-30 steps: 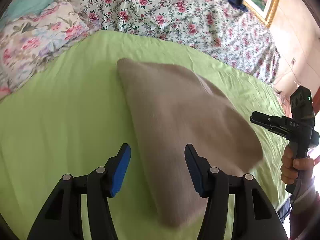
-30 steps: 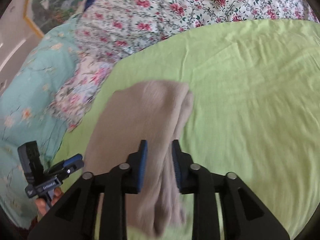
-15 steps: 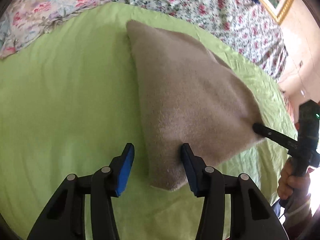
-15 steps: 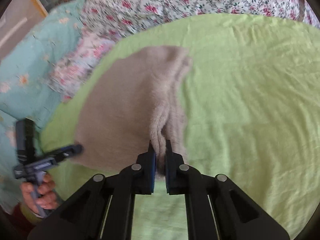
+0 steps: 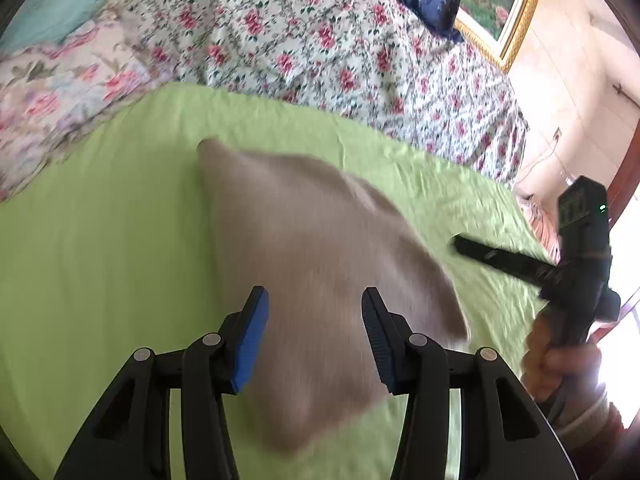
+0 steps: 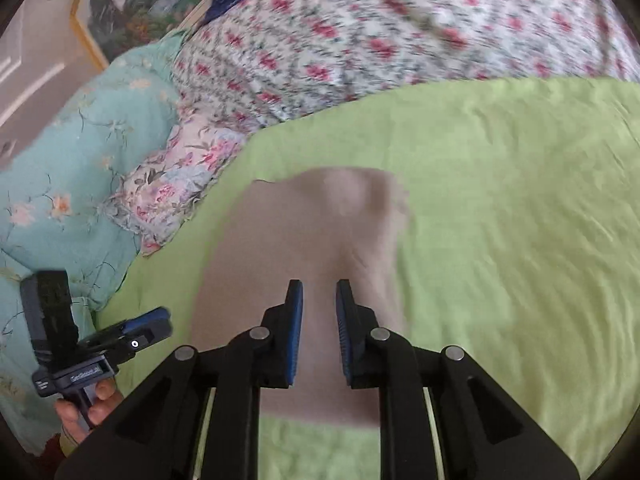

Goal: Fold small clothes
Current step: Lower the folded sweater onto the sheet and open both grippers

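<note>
Flat, beige garment (image 5: 320, 280) on bedsheet (image 5: 100, 260).

— What is the beige garment (image 5: 320, 264) made of?
— Soft matt cloth, a little fuzzy. The green sheet (image 5: 100, 240) is smooth matt cotton-like cloth with fine wrinkles.
— And the left gripper (image 5: 314, 340)?
— Matt black plastic, blue ribbed pads (image 5: 250, 344), shiny metal pins.
</note>
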